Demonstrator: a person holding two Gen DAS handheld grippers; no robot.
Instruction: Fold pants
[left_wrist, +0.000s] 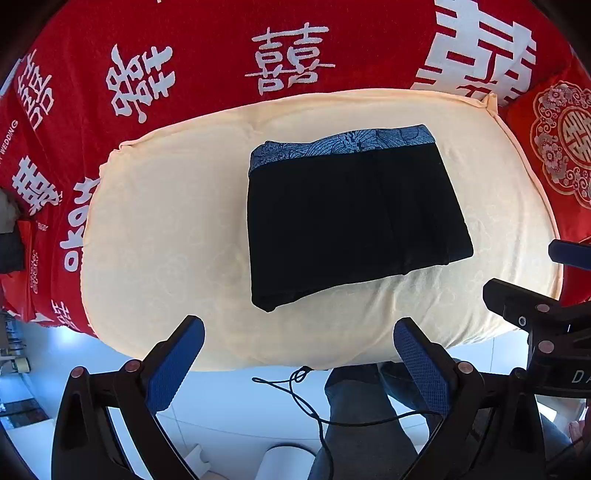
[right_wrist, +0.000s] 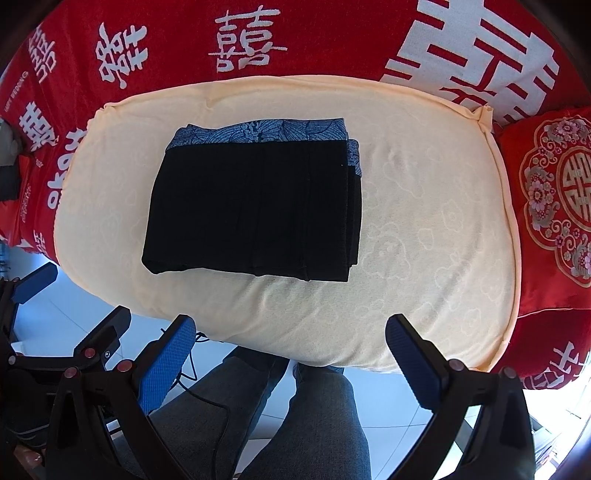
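Observation:
The black pants (left_wrist: 351, 218) lie folded into a compact rectangle on a cream cushion (left_wrist: 166, 221), with a blue patterned waistband along the far edge. They also show in the right wrist view (right_wrist: 255, 206) on the cushion (right_wrist: 424, 229). My left gripper (left_wrist: 299, 328) is open and empty, held back over the cushion's near edge. My right gripper (right_wrist: 291, 325) is open and empty, also short of the pants. The right gripper shows at the right edge of the left wrist view (left_wrist: 535, 280). The left gripper shows at the left edge of the right wrist view (right_wrist: 70, 302).
A red blanket with white characters (left_wrist: 288, 55) covers the bed behind the cushion. A red embroidered pillow (right_wrist: 554, 192) lies to the right. The person's jeans-clad legs (right_wrist: 288, 413), a black cable (left_wrist: 306, 402) and a pale tiled floor are below the grippers.

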